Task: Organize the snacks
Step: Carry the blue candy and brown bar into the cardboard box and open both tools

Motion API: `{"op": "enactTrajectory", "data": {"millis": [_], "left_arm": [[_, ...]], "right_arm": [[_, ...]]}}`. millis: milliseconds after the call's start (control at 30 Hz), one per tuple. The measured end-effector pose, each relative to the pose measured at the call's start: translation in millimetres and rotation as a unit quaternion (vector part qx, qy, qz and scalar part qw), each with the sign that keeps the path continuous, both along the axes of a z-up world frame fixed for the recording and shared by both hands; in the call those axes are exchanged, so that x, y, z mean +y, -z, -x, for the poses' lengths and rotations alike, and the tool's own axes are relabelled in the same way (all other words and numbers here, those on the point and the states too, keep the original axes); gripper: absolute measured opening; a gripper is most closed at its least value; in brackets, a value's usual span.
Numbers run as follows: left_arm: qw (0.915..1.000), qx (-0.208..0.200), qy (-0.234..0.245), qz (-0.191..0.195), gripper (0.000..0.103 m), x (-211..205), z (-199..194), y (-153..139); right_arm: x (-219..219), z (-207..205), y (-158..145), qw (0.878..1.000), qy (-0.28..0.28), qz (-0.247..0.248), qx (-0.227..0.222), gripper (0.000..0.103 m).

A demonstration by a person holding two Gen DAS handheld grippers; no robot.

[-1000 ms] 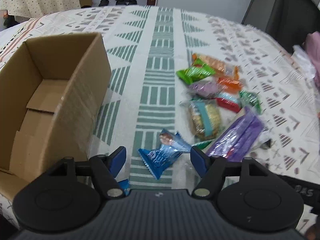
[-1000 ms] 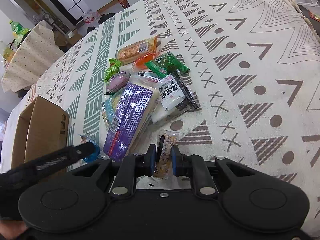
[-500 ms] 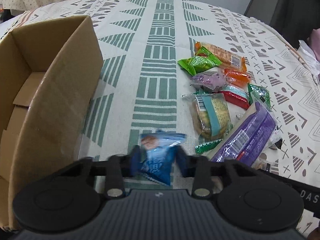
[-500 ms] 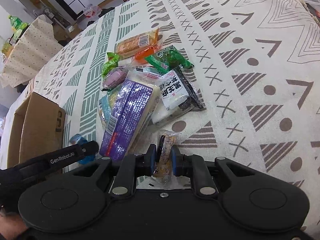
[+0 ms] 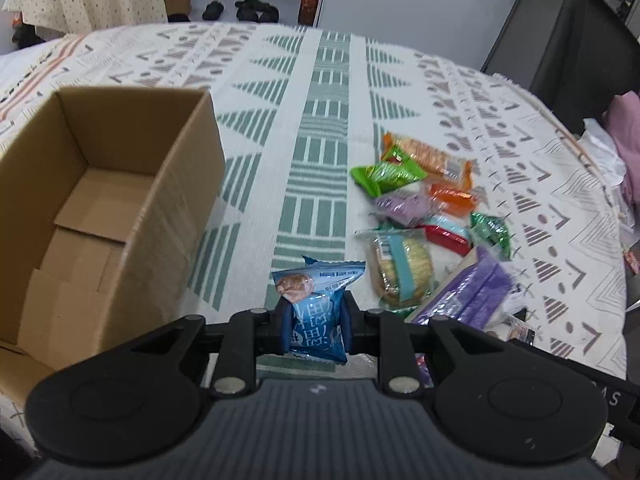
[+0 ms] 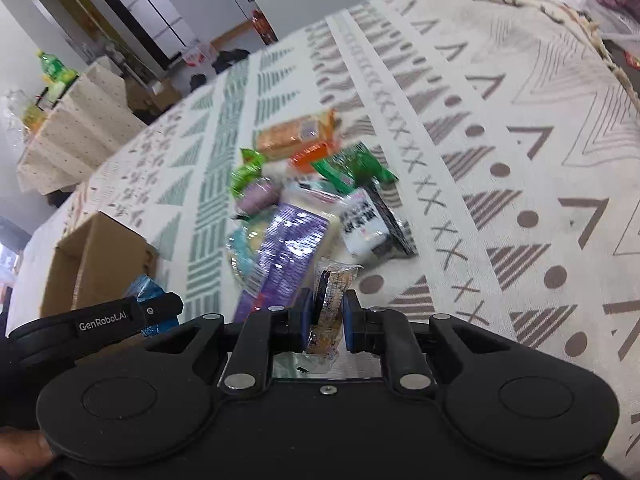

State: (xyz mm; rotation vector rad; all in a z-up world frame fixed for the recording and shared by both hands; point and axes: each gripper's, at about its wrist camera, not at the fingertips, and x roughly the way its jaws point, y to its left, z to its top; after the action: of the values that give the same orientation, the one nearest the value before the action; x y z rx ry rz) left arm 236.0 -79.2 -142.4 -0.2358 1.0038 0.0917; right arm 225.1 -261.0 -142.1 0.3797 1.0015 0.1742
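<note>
Each gripper clamps a snack (left (image 5: pixel 315 322), right (image 6: pixel 327 320)).

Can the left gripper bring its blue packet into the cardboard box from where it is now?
Probably yes. The left gripper is shut on the blue packet, and the cardboard box stands open-topped just to its left, with nothing visible between them.

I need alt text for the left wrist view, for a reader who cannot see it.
The left gripper is shut on a blue snack packet above a patterned tablecloth. An open, empty cardboard box stands to its left, and a pile of colourful snacks lies to its right.
</note>
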Motion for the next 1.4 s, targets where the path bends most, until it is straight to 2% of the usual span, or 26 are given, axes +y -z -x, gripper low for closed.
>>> {"op": "enactTrajectory", "data": {"millis": [500,1033,1400], "left_arm": [[0.999,-0.037,-0.025,-0.001,0.023,24.1,38.8,-47.7],[0.9962,-0.062,-0.06,0.008,0.023,70.8,62.0,-72.7],[0.9919,-0.066,-0.108,0.013,0.023,118.6,70.7,-76.6]], "right_arm": [[24.0,12.4,-40.3,0.995,-0.034,-0.032,-0.085,0.016],[63.0,19.0,-63.4,0.989,-0.06,-0.041,-0.132,0.016],[106.4,15.4,-63.2,0.984,-0.087,-0.073,-0.134,0.016]]}}
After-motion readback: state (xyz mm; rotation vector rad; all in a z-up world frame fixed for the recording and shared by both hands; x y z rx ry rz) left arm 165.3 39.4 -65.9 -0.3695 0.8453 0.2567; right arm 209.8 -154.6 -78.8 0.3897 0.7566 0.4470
